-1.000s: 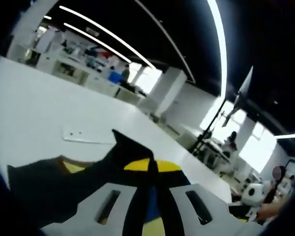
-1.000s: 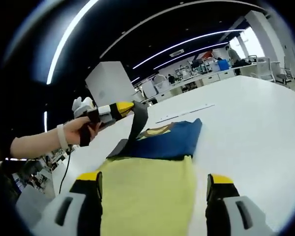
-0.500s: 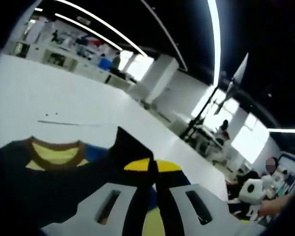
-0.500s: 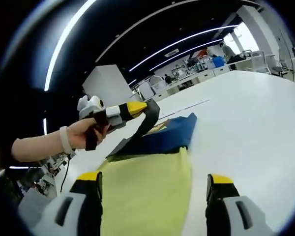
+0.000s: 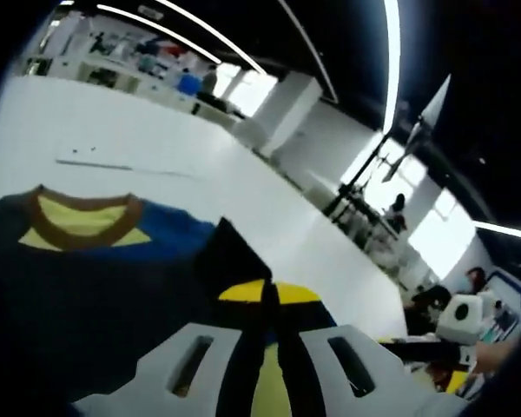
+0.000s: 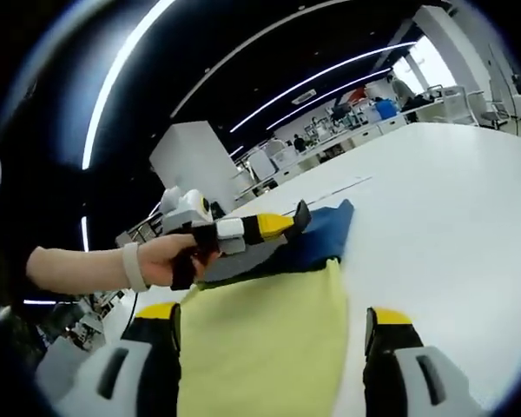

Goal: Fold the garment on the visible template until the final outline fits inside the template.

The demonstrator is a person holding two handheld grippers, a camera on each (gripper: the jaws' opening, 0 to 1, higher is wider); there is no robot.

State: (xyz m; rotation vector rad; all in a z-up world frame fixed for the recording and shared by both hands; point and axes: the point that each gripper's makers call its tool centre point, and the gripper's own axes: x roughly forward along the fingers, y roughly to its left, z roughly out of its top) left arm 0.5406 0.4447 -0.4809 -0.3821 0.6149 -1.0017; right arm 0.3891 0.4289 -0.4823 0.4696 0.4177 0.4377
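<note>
Fingers of my left gripper (image 5: 267, 300) were pinched together on a dark fold of the garment (image 5: 95, 278), yellow tips meeting with cloth squeezed between them, and in the right gripper view that same left gripper (image 6: 273, 228) sat low over the blue part, held in my hand (image 6: 169, 259). My right gripper (image 6: 269, 326) had its fingers spread wide apart, gripping nothing, with the yellow part of the garment (image 6: 265, 326) lying between them on the white tabletop (image 6: 434, 217). Just beyond my left fingers the blue cloth spread flat, its brown-edged neckline (image 5: 82, 217) with the yellow inside facing up. Farther out a thin pale strip (image 5: 122, 163) lay on the tabletop (image 5: 113, 122); whether it was part of the template I could not tell. To do this fold well, I judged I should carry the pinched edge low across the blue panel, keep it taut so no crease bunched, lay it square to the yellow edge, and let go only once it rested flat. Beyond were benches and a white pillar (image 6: 195, 156).
</note>
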